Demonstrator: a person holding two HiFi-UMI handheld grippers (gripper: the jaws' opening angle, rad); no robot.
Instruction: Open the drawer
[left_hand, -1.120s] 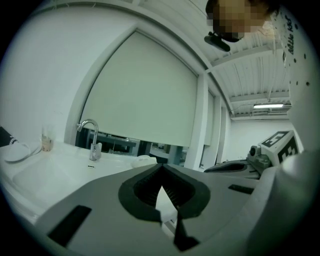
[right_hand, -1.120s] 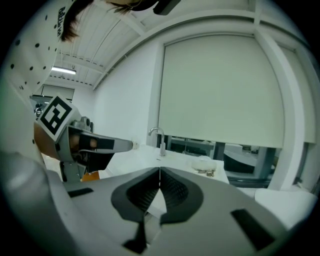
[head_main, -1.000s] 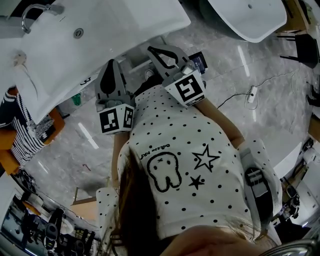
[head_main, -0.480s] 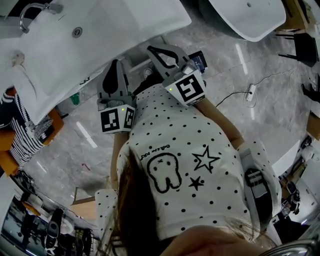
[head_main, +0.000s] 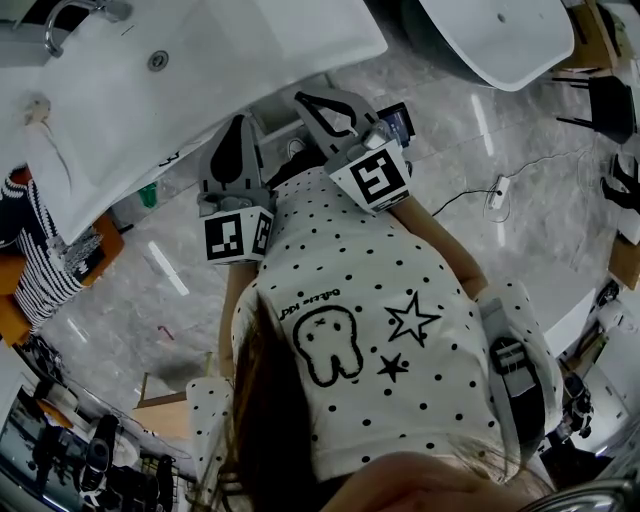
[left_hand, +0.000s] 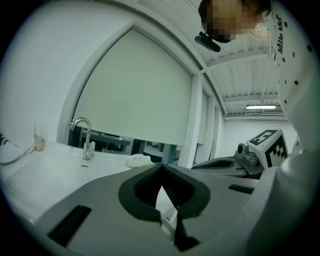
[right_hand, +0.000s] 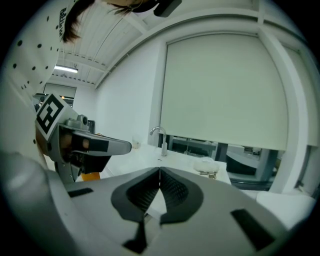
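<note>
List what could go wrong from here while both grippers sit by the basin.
1. The left gripper and right gripper are both shut on nothing, so they must open before gripping anything.
2. In the head view their tips lie right at the front edge of the basin, so a push forward might knock it.
3. No drawer handle shows in any view, so the reach may be blind.

White black-dotted shirt (head_main: 430, 290), tooth and star drawings, grey left tool (head_main: 241, 120), grey right tool (head_main: 301, 98), black-and-white marker cubes (head_main: 237, 236)
</note>
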